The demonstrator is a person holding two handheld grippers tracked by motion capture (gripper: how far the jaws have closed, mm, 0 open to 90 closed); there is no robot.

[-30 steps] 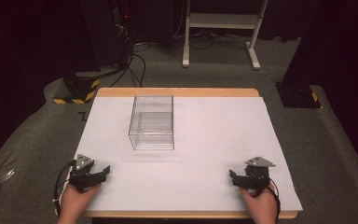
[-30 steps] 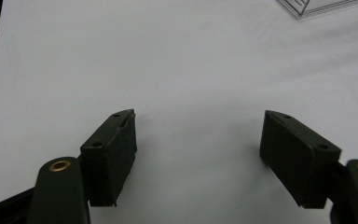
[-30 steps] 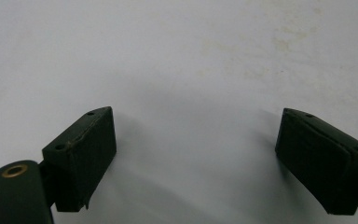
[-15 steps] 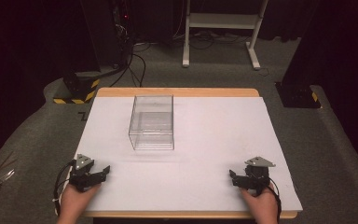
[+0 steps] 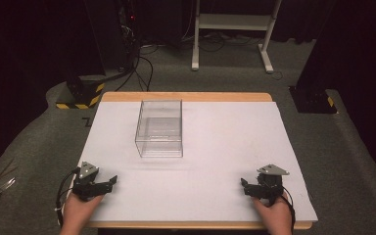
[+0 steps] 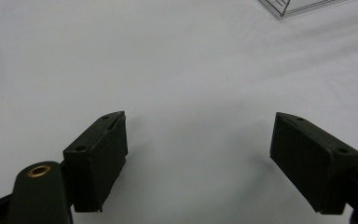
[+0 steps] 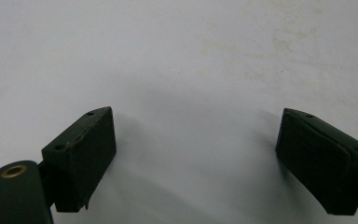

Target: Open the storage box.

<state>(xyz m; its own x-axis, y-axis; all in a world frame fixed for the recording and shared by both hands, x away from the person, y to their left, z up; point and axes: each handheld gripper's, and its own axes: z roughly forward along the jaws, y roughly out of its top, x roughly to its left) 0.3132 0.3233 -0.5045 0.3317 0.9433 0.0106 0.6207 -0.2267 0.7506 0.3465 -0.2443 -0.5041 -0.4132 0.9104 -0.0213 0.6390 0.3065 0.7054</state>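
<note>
Counter (image 5: 225, 196): wooden top under a white sheet; the wood shows as a strip along the far and near edges.
Box (image 5: 160, 128): clear, rectangular, open-topped, with nothing visible inside. It stands upright on the sheet, left of centre and toward the far edge, long side running far to near. One corner of it shows at the top right of the left gripper view (image 6: 298, 7).
Left tool (image 5: 108, 183): at the near left corner of the counter, held in the left hand (image 5: 78, 211), pointing right. Jaws spread wide with bare sheet between them; nothing held (image 6: 200, 158).
Right tool (image 5: 245, 186): at the near right corner, held in the right hand (image 5: 273, 213), pointing left. Jaws spread wide over bare sheet; nothing held (image 7: 196, 158).
Spacing: both tools lie well apart from the box and from each other.
Sheet marks: faint yellowish stains (image 7: 261, 51) ahead of the right tool.
Floor (image 5: 39, 142): grey carpet around the counter.
Stand (image 5: 232, 29): white frame on the floor beyond the far edge.
Cables (image 5: 142, 68): black, on the floor at far left.
</note>
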